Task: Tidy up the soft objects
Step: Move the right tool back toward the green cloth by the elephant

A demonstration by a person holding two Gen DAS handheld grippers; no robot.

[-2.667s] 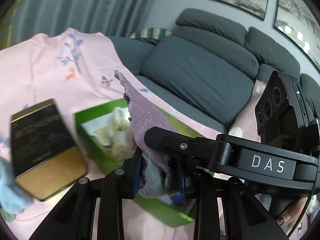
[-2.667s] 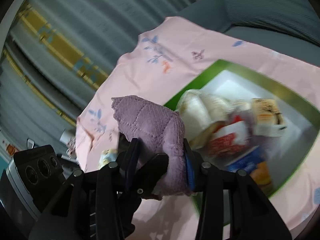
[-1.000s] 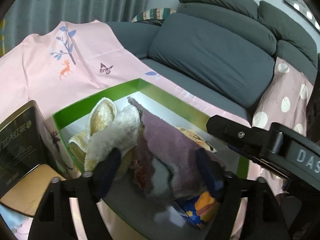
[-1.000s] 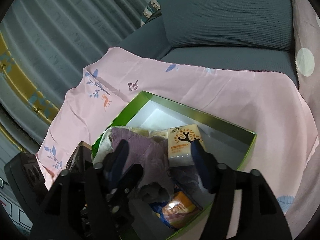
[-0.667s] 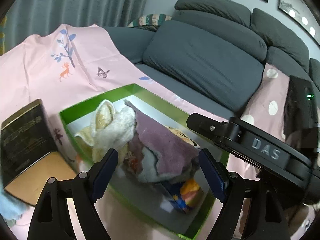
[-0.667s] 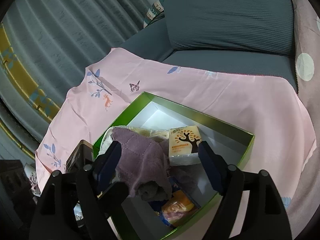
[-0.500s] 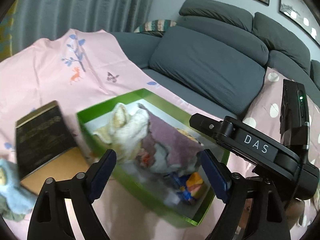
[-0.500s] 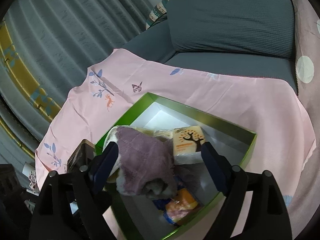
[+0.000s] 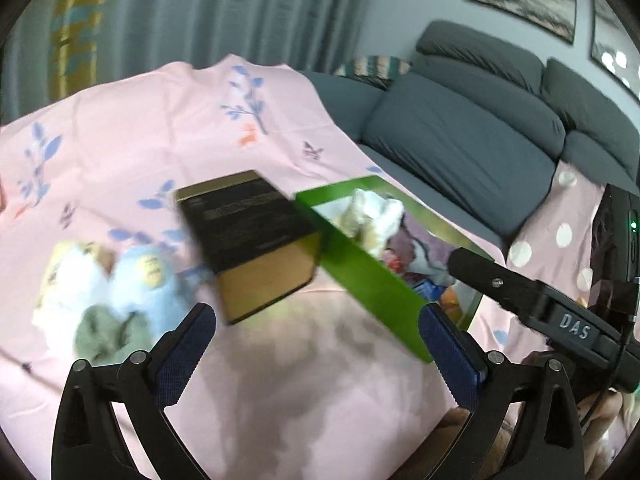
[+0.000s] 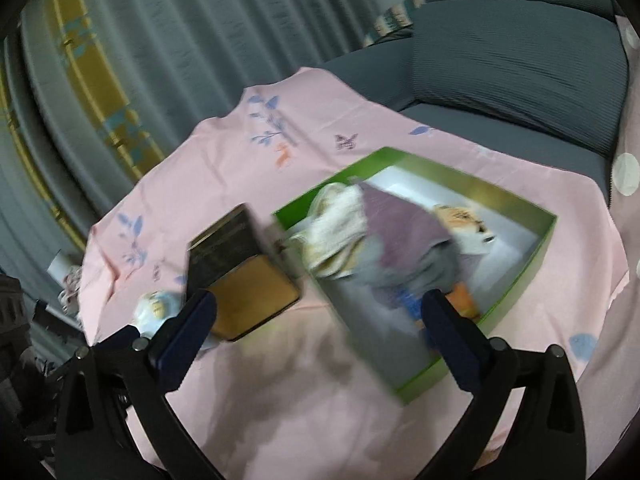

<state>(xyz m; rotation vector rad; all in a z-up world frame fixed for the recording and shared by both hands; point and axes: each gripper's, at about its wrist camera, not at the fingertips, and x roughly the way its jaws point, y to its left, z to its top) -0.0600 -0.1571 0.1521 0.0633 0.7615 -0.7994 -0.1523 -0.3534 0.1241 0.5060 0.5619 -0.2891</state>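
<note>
Both views are smeared by motion, so print on the black-and-gold box (image 9: 256, 240) cannot be read, and the small things low in the green box (image 10: 516, 296) are only orange and blue blobs. The purple cloth (image 10: 404, 224) lies inside the green box, draped beside a cream plush (image 10: 336, 220); a packet with an orange pattern (image 10: 464, 220) is half covered by it. The left hand-held gripper (image 9: 316, 344) has its jaws opening, nothing between them, over the pink cloth (image 9: 160, 128). The right hand-held gripper (image 10: 320, 336) likewise has its jaws opening and bare. Only the left view shows two plush toys, one pale yellow (image 9: 68, 276) and one light blue (image 9: 148, 280), fully; the right view catches only a bit of the blue one. The left view sees the green box's near wall edge-on, hiding most contents; the right view looks down into it
</note>
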